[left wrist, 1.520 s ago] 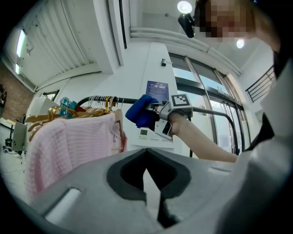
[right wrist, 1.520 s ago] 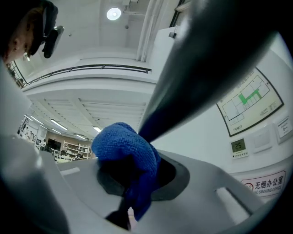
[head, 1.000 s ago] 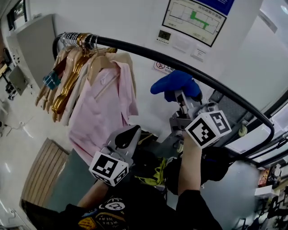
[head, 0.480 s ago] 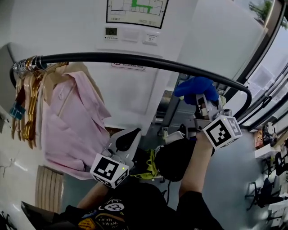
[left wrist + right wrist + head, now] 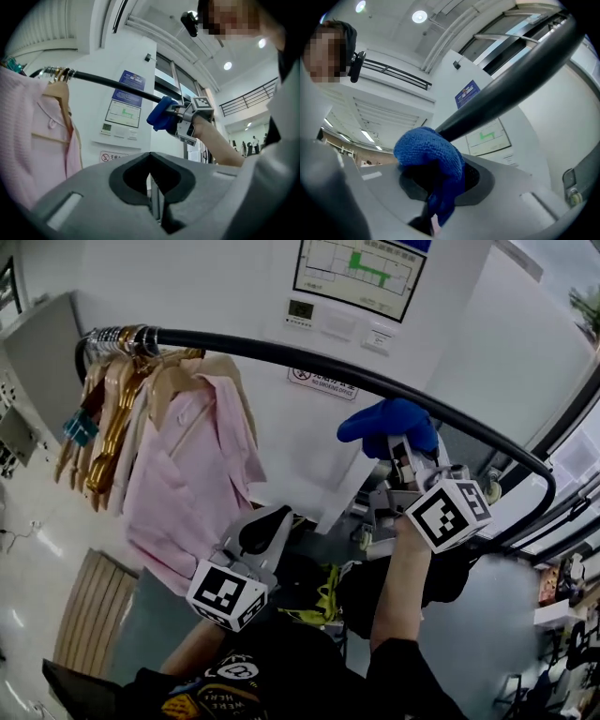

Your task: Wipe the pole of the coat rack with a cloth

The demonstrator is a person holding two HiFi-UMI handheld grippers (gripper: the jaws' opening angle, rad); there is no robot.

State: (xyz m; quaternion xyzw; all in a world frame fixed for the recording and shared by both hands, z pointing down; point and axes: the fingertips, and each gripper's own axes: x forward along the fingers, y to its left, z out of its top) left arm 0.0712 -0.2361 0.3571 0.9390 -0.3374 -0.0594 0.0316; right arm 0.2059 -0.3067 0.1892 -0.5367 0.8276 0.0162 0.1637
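The coat rack pole (image 5: 281,353), a stiff, smooth black tube, runs lengthwise from the hangers (image 5: 111,399) at upper left down to the right, and should bear firm rubbing. The soft, light blue cloth (image 5: 386,421) sits bunched against it, best pinched by its gathered folds. The right gripper (image 5: 397,441) has its jaws clenched on the cloth; the left gripper (image 5: 151,187) hangs low, jaws together on nothing

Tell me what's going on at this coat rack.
A person holds a tool in each hand. The right tool is shut on a blue cloth and presses it against the rack's black pole, to the right of the hangers and pink shirt. The left tool is shut and empty, held lower, off the pole.
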